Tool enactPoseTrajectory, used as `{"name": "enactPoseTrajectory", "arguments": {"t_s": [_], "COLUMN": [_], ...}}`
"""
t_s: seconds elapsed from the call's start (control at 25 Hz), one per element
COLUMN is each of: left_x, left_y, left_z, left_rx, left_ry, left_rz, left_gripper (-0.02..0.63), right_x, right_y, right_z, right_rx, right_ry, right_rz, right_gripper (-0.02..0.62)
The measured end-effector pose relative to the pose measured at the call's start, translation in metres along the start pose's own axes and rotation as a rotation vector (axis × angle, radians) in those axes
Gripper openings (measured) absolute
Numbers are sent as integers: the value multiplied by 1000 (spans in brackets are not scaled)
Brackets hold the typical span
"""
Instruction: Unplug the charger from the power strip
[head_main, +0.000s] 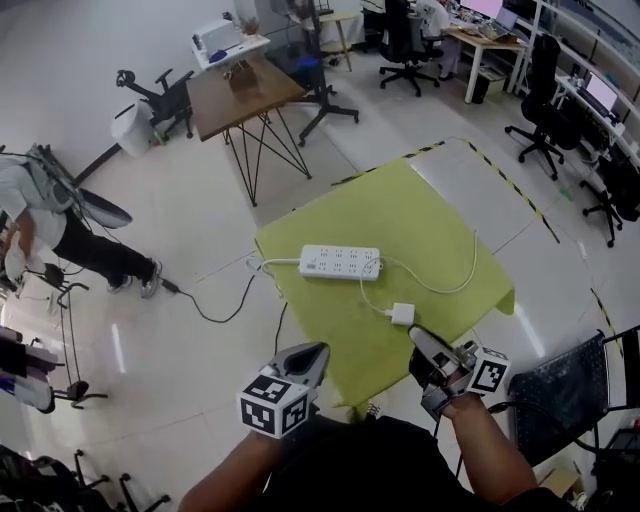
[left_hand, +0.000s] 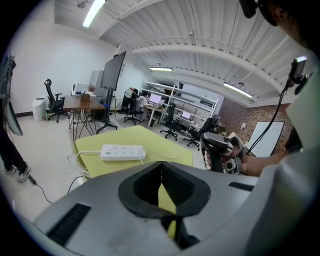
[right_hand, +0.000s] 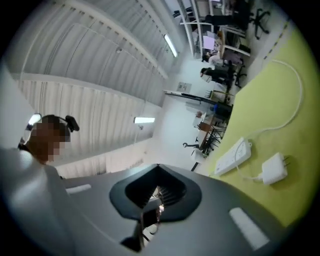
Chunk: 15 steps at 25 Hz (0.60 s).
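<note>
the left gripper (head_main: 316, 352) and the right gripper (head_main: 419, 337) are held at the near edge of the table, each with its jaws pressed together on nothing. the white charger (head_main: 403, 314) is seen lying on the yellow-green cloth (head_main: 420, 215), just beyond the right gripper, with its prongs bare. the power strip (head_main: 340, 262) is laid farther off, apart from the charger, and a thin white cable (head_main: 368, 295) is seen running from the charger toward it.

Person (head_main: 60, 235) cut by left edge, power strip (head_main: 340, 262) sockets too small to count, chair (head_main: 565, 395) cropped right
</note>
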<state>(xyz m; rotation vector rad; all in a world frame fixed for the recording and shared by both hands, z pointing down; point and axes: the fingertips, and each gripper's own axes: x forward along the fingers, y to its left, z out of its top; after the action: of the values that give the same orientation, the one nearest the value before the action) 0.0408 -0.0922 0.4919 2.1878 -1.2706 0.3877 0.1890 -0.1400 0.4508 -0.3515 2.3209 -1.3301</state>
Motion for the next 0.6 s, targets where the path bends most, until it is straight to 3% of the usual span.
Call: {"name": "enactPoseTrajectory", "arguments": {"t_s": [0.24, 0.48, 0.6], "left_x": [-25, -82, -102], "left_y": [-10, -24, -29], "left_z": [-2, -19, -41], "left_rx": [31, 82, 67], "left_ry": [-42, -58, -51], "left_rz": [-37, -80, -114], "left_gripper": [8, 8, 8], "right_x": [-9, -42, -58], "right_y": [32, 53, 66], "right_z": [-29, -80, -113], "right_rx": [-204, -495, -628], "right_ry": [49, 186, 250], "right_rz": [-107, -500, -604], "right_gripper": [2, 2, 2]}}
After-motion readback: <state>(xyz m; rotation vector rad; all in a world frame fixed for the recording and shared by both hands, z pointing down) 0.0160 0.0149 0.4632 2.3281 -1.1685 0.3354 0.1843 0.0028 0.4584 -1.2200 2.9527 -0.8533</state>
